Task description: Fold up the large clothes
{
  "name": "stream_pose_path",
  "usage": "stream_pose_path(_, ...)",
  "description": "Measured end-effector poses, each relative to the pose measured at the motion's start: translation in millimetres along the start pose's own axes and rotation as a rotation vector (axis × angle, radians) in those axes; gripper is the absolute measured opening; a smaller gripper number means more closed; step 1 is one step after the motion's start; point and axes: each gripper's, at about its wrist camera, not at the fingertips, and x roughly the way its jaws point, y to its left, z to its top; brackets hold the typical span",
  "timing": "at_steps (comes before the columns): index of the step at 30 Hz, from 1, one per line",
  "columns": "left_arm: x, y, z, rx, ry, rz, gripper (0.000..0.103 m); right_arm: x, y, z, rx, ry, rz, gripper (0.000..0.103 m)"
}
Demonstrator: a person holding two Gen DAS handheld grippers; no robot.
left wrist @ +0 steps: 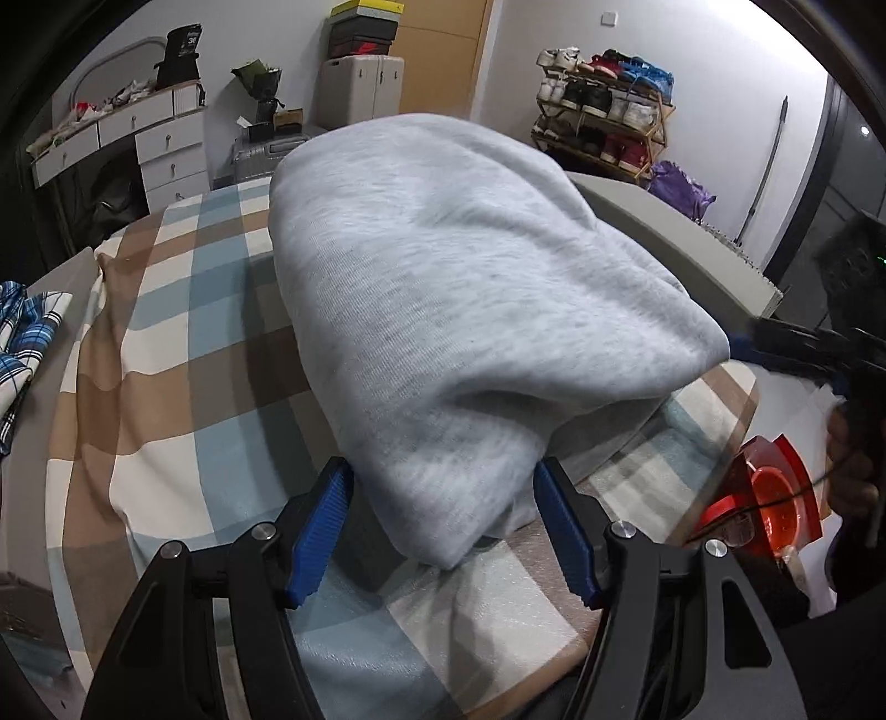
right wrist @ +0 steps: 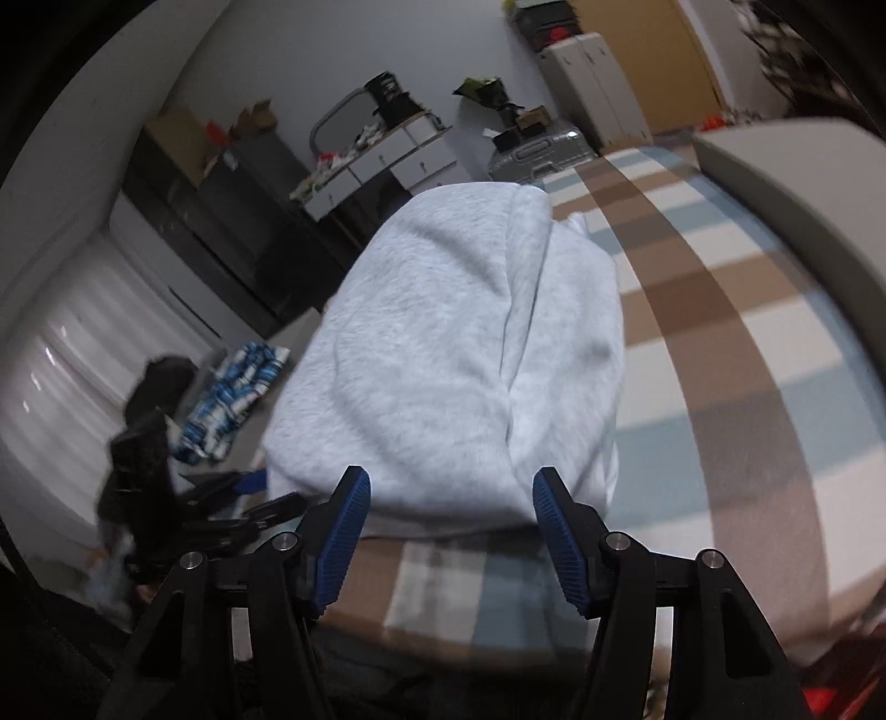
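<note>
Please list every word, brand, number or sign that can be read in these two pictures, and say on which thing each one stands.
"36": white number on the black bag standing on the white dresser in the left wrist view. The smaller print above it is too small to read.
Red logo on the dark shoebox: a mark only, no letters legible.
Right wrist view: blurred, nothing legible.
The grey garment shows no print.
</note>
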Motion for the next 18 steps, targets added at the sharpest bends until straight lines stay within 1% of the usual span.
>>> stream_pose_path(1, 1, 2, 0, -0.009, 0.003, -0.007, 0.063, 1, -3, -4, 0.026, 0.013, 0.021, 0.07)
stream_pose_path(4, -1, 2, -2, -0.003, 0.004, -0.007, 0.063, 20, -11, -13, 0.117, 0.069, 0.108, 0.07)
stream_pose_path(5, -2, 2, -2, 0.005, 0.004, -0.005, 0.063, 26, -12, -15, 0.136, 0.076, 0.143, 0.07)
stream_pose_path(6, -2, 2, -3, 0.008, 0.003, -0.002, 0.063, 35, -12, -16, 0.162, 0.082, 0.198, 0.07)
stream_pose_path(7, -3, 3, -4, 0.007, 0.003, -0.001, 0.063, 43, -12, -16, 0.191, 0.082, 0.242, 0.07)
stream_pose_path(8, -4, 3, -5, 0.005, 0.003, -0.004, 0.063, 50, -12, -15, 0.212, 0.081, 0.267, 0.07)
stream_pose_path(12, -6, 5, -7, 0.013, -0.004, -0.007, 0.063, 78, -16, -6, 0.311, 0.05, 0.327, 0.07)
stream_pose_path(13, -7, 6, -8, 0.019, -0.008, -0.005, 0.063, 83, -20, -4, 0.345, 0.039, 0.331, 0.063)
stream_pose_path(14, -7, 7, -9, 0.027, -0.01, -0.007, 0.063, 87, -25, -2, 0.386, 0.025, 0.323, 0.042)
stream_pose_path(15, -8, 7, -10, 0.033, -0.013, -0.003, 0.063, 90, -29, 0, 0.415, 0.016, 0.324, 0.035)
stream_pose_path(16, -9, 7, -11, 0.042, -0.013, -0.002, 0.059, 88, -31, 2, 0.428, 0.001, 0.338, 0.024)
stream_pose_path(17, -10, 7, -12, 0.052, -0.007, -0.009, 0.052, 79, -28, 4, 0.407, -0.035, 0.344, 0.017)
stream_pose_path(18, -11, 8, -14, 0.065, -0.001, -0.019, 0.049, 67, -20, 8, 0.352, -0.079, 0.331, 0.016)
